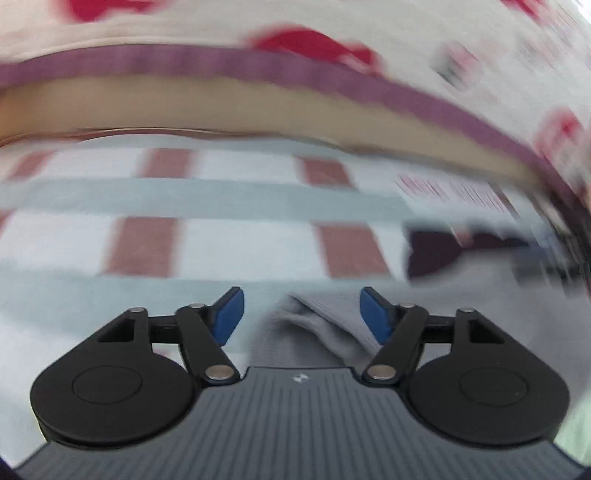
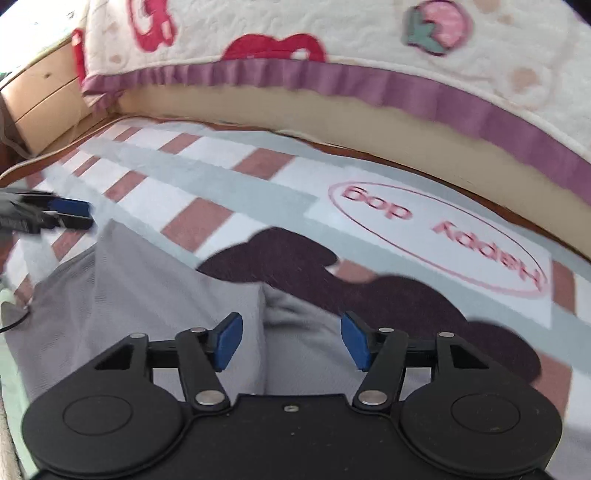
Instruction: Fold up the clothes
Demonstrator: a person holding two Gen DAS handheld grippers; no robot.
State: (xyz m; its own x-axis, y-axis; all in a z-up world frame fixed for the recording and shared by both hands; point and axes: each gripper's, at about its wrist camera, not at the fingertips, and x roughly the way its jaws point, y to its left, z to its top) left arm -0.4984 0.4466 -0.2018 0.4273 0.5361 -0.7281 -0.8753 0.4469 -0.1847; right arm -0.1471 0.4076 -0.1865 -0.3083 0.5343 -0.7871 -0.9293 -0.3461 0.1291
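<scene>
A light grey garment lies on a checked mat, with a raised fold running through its middle. My right gripper hangs just above that fold with its blue pads apart and nothing pinched between them. In the blurred left wrist view, my left gripper is open over a ridge of the same grey garment, its jaws standing well apart. The left gripper also shows at the left edge of the right wrist view, beside the garment's far corner.
A quilt with red and strawberry prints and a purple frill drapes over a beige mattress edge behind the mat. A dark purple shape and a pink oval print lie on the mat. Wooden drawers stand at the far left.
</scene>
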